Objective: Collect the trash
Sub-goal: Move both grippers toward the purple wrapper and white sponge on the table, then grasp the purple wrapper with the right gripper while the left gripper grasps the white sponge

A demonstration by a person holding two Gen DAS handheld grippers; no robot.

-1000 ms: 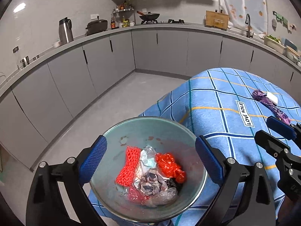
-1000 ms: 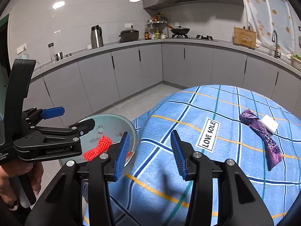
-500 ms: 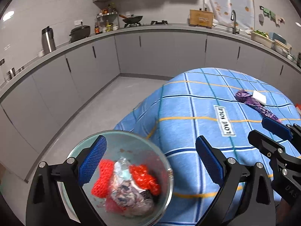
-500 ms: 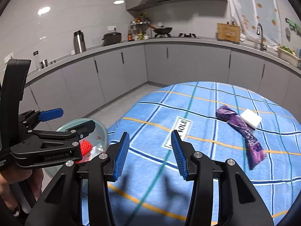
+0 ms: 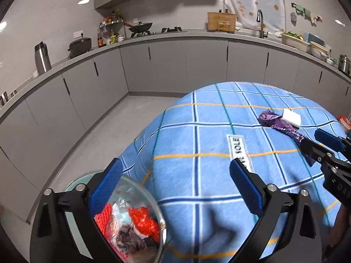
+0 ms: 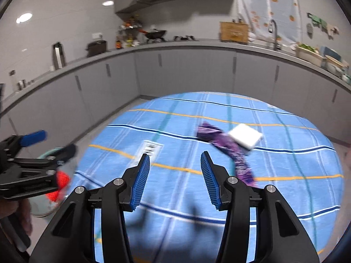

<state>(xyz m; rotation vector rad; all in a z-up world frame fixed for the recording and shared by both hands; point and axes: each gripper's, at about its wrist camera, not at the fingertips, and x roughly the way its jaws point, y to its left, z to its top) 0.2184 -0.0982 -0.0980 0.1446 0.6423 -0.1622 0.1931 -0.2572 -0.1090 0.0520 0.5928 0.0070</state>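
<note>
A glass bowl (image 5: 140, 199) with red mesh, red plastic and crumpled wrappers sits at the left edge of the blue checked tablecloth (image 5: 208, 135). My left gripper (image 5: 173, 188) is open and empty, its left finger over the bowl. A purple wrapper (image 6: 230, 151) and a white square piece (image 6: 245, 137) lie on the cloth. They also show in the left wrist view, the wrapper (image 5: 283, 127) and the white piece (image 5: 290, 118). My right gripper (image 6: 175, 175) is open and empty, above the cloth, left of and short of the wrapper.
A white label (image 5: 238, 151) is sewn on the cloth's middle. Grey kitchen cabinets and a counter (image 5: 153, 41) with a kettle, pots and a sink curve behind the table. Grey floor (image 5: 105, 131) lies to the left. A red-capped object (image 5: 344, 120) peeks at the right edge.
Both grippers have swung right across the table. The bowl has slid to the lower left of the left wrist view. The purple wrapper and white piece are closer to the right gripper.
</note>
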